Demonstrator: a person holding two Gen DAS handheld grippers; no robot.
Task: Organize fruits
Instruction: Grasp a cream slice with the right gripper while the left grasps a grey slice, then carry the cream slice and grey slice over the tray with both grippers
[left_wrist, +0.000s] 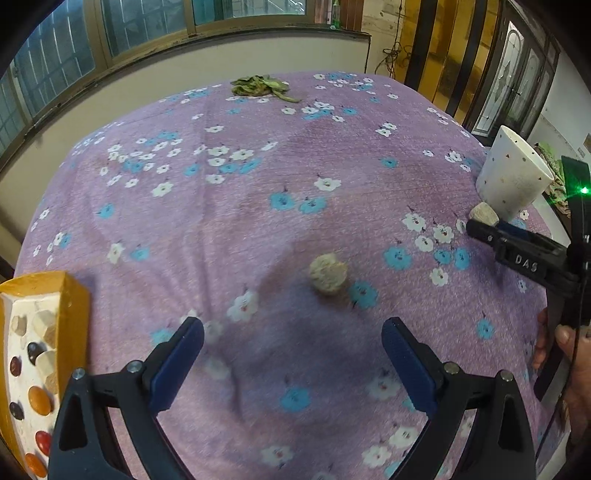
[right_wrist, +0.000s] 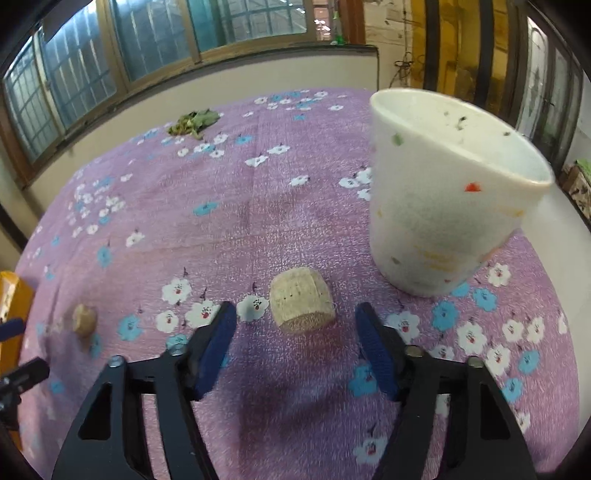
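The white cup (right_wrist: 447, 192) stands empty on the right of the flowered purple cloth (left_wrist: 258, 206), and the left view alone catches an orange box (left_wrist: 75, 317) of coloured pieces at the near left. Windows (right_wrist: 155, 40) run behind. Both claws gape with nothing held: the right gripper (right_wrist: 295, 345) just short of a pale chunk (right_wrist: 301, 306), the left gripper (left_wrist: 291, 363) near another chunk (left_wrist: 328, 273).

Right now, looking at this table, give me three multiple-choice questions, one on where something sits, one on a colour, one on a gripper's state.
1. Where does the tan chunk near the right gripper lie?
A. inside the cup
B. on the cloth beside the cup
C. in the yellow tray

2. What colour is the cloth?
A. purple with flowers
B. plain green
C. red checks

3. How is the left gripper?
A. shut on a chunk
B. shut, empty
C. open, empty

Answers: B, it rests beside the white cup; A, purple floral print; C, the fingers stand apart over bare cloth.
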